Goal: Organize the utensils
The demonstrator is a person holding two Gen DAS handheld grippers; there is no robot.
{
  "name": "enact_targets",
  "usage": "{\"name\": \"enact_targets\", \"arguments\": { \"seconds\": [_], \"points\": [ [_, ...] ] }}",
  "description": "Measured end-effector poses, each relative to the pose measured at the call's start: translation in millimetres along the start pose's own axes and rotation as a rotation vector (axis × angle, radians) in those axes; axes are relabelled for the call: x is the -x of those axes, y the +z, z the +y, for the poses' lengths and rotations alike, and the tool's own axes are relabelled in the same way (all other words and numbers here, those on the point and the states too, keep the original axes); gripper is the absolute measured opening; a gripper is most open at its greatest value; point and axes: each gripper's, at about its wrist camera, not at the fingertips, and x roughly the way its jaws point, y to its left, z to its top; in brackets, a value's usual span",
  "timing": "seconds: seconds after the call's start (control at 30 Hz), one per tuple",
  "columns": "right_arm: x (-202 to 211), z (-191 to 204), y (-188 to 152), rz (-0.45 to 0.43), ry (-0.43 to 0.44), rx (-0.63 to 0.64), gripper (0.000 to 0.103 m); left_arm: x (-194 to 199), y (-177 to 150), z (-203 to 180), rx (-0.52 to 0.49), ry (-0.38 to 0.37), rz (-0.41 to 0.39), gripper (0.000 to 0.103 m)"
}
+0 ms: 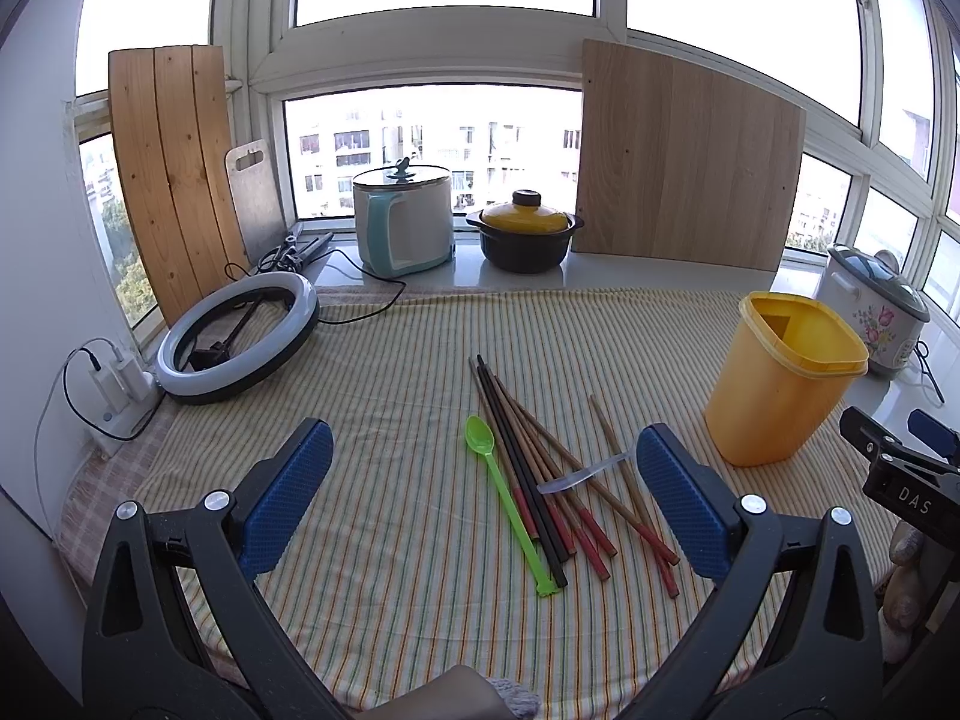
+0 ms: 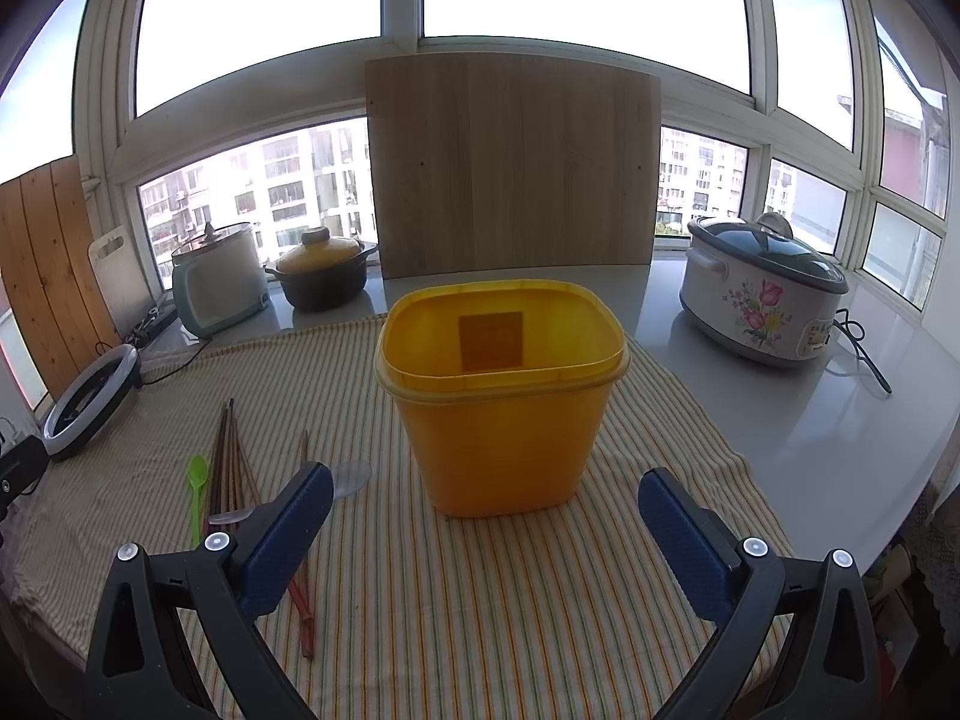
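A pile of chopsticks (image 1: 540, 468), a green plastic spoon (image 1: 507, 495) and a clear spoon (image 1: 579, 475) lie on the striped cloth (image 1: 390, 420). My left gripper (image 1: 483, 495) is open and empty, its pads on either side of the pile and nearer the camera. A yellow plastic container (image 2: 501, 390) stands upright and looks empty; it also shows in the left wrist view (image 1: 780, 378). My right gripper (image 2: 483, 537) is open and empty, just in front of the container. The utensils show at its left: chopsticks (image 2: 231, 468), green spoon (image 2: 196, 483), clear spoon (image 2: 351, 476).
A ring light (image 1: 237, 345) and a charger (image 1: 114, 387) lie at the left. A kettle (image 1: 405, 219), a yellow-lidded pot (image 1: 525, 234), wooden boards (image 1: 684, 156) and a flowered cooker (image 2: 762, 297) stand by the window. The right gripper shows in the left wrist view (image 1: 900, 468).
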Motion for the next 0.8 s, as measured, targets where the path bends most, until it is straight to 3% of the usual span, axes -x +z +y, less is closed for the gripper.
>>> {"name": "enact_targets", "arguments": {
  "seconds": [0.43,0.8],
  "points": [
    [-6,7,-4,0.021,0.012,0.02,0.103,-10,-6,19,0.033,0.019,0.024,0.103],
    [-14,25,-11,0.023,0.117,0.074,0.098,-31,-20,52,0.068,0.058,0.068,0.103]
  ]
}}
